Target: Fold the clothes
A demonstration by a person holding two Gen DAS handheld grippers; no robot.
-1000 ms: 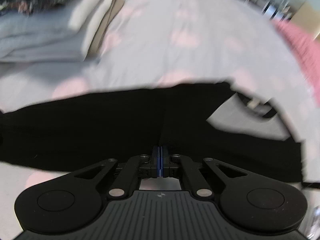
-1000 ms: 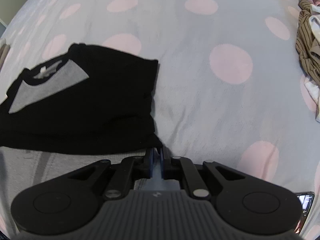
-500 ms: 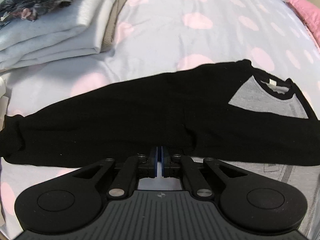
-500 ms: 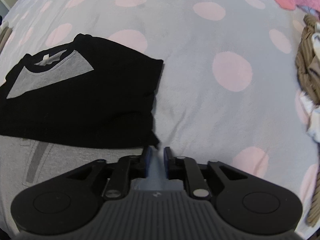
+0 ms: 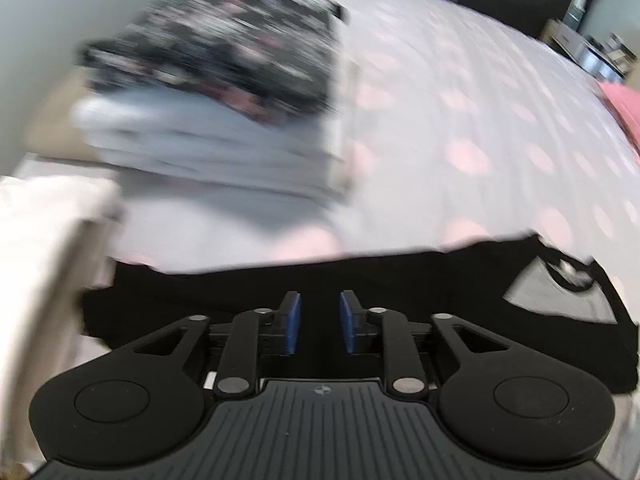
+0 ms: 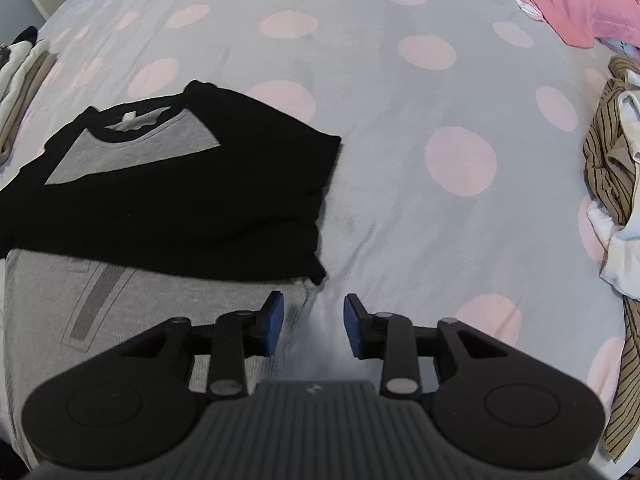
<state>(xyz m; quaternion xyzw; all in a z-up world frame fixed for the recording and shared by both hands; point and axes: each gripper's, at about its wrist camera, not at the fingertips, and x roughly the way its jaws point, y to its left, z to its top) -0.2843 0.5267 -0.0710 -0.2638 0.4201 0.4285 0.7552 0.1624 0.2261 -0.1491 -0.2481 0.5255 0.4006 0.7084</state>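
Observation:
A grey shirt with black sleeves [image 6: 192, 196] lies flat on the dotted bedsheet [image 6: 400, 128], both sleeves folded across its chest. In the left wrist view the same shirt [image 5: 400, 276] shows as a black band with the grey collar patch at the right. My left gripper [image 5: 319, 322] hangs above the black sleeve, its jaws opening, nothing between the blue pads. My right gripper [image 6: 314, 326] hovers over the shirt's grey right edge, jaws opening too, and holds nothing.
A stack of folded clothes [image 5: 224, 120] with a dark floral piece on top sits at the far left. A cream cloth [image 5: 44, 264] lies near left. Striped brown and white garments [image 6: 612, 184] heap at the right; a pink cloth [image 6: 576, 0] lies far right.
Both grippers let go of the black sleeves and opened. The left one rose and swung left toward the folded stack; the right one lifted slightly off the shirt's edge.

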